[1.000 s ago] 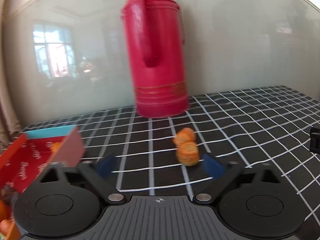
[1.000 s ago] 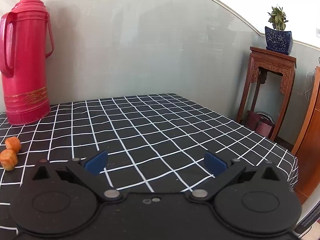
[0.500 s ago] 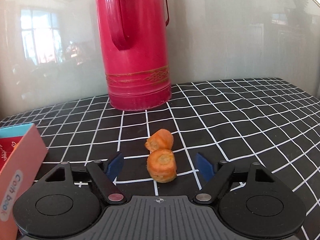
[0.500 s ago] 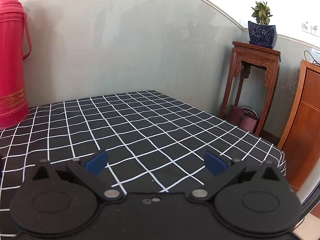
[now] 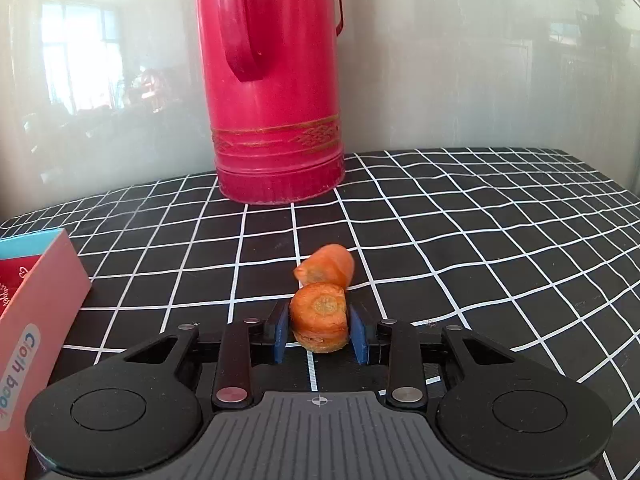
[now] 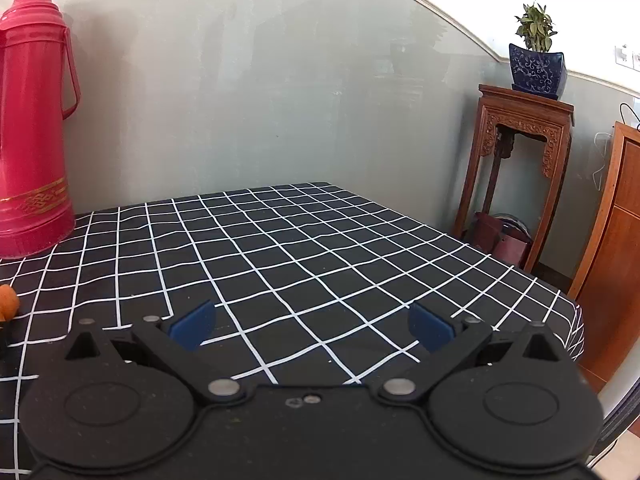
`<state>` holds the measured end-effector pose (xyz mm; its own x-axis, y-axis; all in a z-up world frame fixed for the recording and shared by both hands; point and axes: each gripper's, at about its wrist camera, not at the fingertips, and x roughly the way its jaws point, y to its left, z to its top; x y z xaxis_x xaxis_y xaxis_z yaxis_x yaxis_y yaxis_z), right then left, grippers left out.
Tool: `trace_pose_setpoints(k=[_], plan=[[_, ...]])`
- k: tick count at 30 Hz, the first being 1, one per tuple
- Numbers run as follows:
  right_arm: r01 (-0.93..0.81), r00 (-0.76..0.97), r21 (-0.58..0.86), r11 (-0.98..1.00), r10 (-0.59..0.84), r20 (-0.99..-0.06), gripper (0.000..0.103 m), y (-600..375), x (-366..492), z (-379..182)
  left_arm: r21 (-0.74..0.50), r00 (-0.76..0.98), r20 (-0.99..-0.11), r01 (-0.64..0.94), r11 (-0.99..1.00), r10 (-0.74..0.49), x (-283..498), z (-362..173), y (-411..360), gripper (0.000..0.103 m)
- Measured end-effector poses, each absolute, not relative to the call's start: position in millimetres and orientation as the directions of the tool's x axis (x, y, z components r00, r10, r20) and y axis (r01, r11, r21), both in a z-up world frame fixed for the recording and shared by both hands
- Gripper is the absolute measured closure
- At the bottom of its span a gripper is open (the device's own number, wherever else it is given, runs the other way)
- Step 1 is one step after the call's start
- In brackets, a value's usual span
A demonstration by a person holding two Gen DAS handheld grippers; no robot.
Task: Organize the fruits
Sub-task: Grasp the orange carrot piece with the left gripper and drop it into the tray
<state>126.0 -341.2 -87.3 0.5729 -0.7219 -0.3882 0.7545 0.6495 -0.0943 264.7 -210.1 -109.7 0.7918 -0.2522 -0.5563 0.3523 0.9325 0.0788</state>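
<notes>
The left gripper (image 5: 319,334) has its blue fingers (image 5: 280,334) clenched on the near carrot chunk (image 5: 319,322), a short orange cylinder with a paler ringed core on its cut top and rough, ridged sides. It sits on the black, white-gridded tabletop (image 5: 480,240). A 2nd chunk (image 5: 326,266), smoother and tilted, touches it from behind. The red thermos (image 5: 272,80) stands beyond. The right gripper (image 6: 312,326) hovers with fingers spread, grasping nothing.
</notes>
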Motion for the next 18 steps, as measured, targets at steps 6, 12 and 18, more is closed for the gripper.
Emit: trace_pose_setpoints(k=[6, 12, 18], plan=[[0.747, 0.585, -0.086, 0.659, -0.713, -0.387, 0.006, -340.8, 125.4, -84.9, 0.092, 0.808, -0.531, 0.354, 0.931, -0.254, 256.1, -107.7, -208.3, 0.071], [0.733, 0.599, -0.091, 0.674, -0.704, -0.381, 0.006, -338.5, 124.1, -84.0, 0.099, 0.825, -0.501, 0.353, 0.93, -0.26, 246.9, -104.1, -202.9, 0.071], [0.719, 0.618, -0.088, 0.689, -0.692, -0.372, 0.006, -334.0, 123.5, -82.3, 0.127, 0.856, -0.452, 0.338, 0.932, -0.249, 232.1, -94.2, -192.2, 0.071]])
